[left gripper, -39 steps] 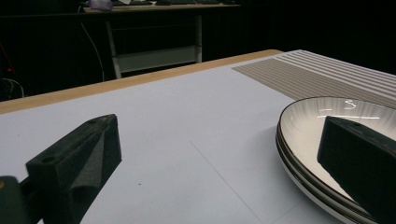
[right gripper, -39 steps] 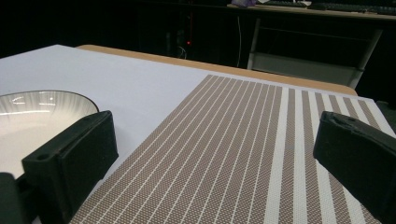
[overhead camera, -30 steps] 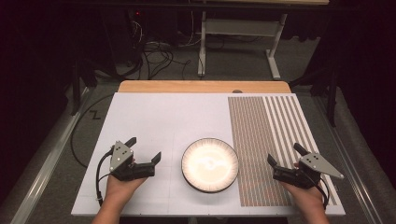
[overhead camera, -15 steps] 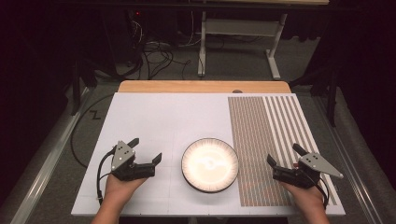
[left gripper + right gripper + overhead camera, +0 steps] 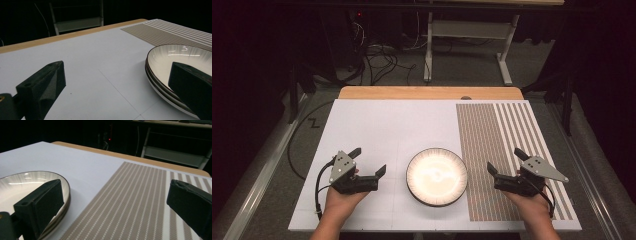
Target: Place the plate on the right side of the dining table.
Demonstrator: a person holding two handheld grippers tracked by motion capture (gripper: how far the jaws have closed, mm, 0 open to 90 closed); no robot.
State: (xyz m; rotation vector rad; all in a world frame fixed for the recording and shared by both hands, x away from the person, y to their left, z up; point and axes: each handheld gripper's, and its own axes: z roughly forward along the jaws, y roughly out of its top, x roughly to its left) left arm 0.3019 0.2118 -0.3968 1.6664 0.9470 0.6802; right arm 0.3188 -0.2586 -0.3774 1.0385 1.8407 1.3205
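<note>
The plate (image 5: 437,176) lies flat and face up at the near middle of the table (image 5: 387,125), round, without a long axis. The left gripper (image 5: 369,161) and right gripper (image 5: 504,161) flank it, both wide open, empty.

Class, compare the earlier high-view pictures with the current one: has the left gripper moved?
No. The left gripper stays level with the plate, the gap between them unchanged, and the plate has not moved either.
</note>
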